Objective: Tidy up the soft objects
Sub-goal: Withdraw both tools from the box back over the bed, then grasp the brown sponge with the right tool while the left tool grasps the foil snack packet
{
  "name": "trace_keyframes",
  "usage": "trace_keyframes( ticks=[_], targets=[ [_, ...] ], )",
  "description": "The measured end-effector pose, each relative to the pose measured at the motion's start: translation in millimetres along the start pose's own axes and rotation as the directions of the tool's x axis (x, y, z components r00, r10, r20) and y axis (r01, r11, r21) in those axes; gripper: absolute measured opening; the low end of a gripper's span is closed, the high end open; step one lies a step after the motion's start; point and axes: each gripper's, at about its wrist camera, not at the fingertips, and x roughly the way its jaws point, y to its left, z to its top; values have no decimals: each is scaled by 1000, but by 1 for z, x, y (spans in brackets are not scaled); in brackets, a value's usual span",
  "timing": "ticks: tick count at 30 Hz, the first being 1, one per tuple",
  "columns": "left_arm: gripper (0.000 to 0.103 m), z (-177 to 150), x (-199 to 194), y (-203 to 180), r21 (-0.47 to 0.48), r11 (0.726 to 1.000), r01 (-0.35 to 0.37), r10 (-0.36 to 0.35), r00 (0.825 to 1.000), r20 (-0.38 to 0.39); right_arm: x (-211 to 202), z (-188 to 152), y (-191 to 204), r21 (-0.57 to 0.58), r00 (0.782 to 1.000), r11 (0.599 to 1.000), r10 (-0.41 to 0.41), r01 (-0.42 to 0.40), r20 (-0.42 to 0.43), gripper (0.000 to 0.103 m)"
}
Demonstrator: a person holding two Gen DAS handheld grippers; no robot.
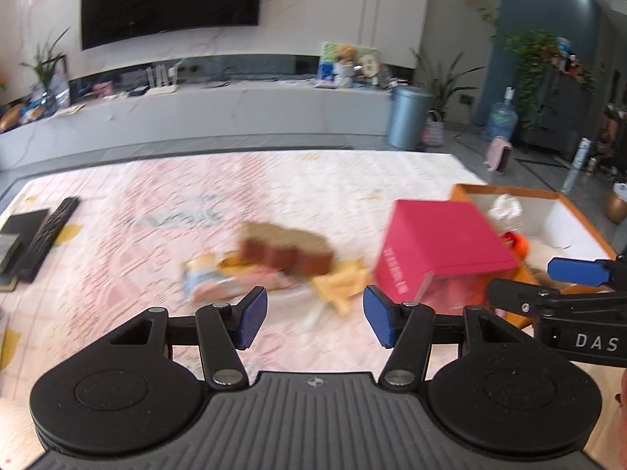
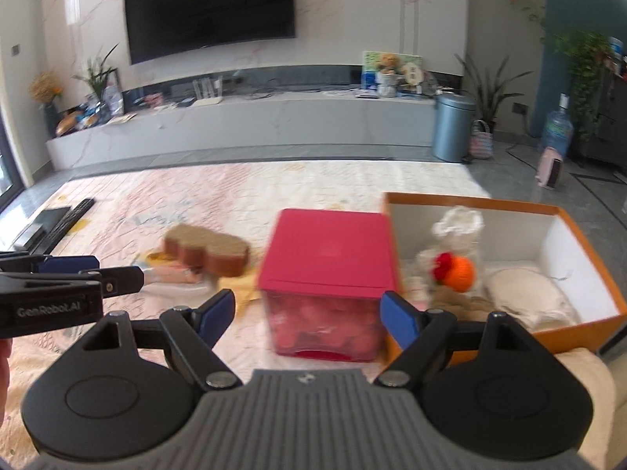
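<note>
A brown soft block [image 1: 286, 248] lies on a heap of yellow cloth [image 1: 341, 280] and a pastel pink-and-blue soft item [image 1: 211, 278] on the mat. My left gripper [image 1: 315, 321] hovers open just short of this heap with nothing between its fingers. To the right stands a pink-lidded clear box [image 2: 329, 250] with pink contents. My right gripper [image 2: 307, 315] is open, the box's front between its spread fingers with a gap at the left pad. Behind it an orange box [image 2: 588, 235] holds a white plush with a red and orange ball [image 2: 458, 270] and a white cushion [image 2: 525, 290].
A pink-and-white patterned mat [image 1: 274, 180] covers the floor. Remote controls and a black flat item [image 1: 51, 231] lie at its left edge. Beyond are a low TV cabinet [image 2: 274, 125], a grey bin [image 2: 454, 125] and a water bottle [image 2: 556, 129].
</note>
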Motion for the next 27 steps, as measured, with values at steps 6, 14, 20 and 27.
trace_keyframes(
  ticks=[6, 14, 20, 27],
  targets=[
    [67, -15, 4, 35, -26, 999, -47, 46, 998, -42, 21, -1, 39, -71, 999, 996, 46, -47, -25, 80],
    [66, -22, 13, 67, -67, 995, -67, 62, 995, -75, 52, 5, 76, -172, 996, 981, 78, -85, -50, 79],
    [63, -20, 27, 86, -121, 992, -40, 29, 995, -94, 77, 12, 87, -217, 994, 971, 83, -98, -75, 74],
    [60, -7, 52, 97, -142, 989, -32, 15, 993, -117, 113, 25, 96, -284, 991, 952, 90, -115, -101, 70]
  ],
)
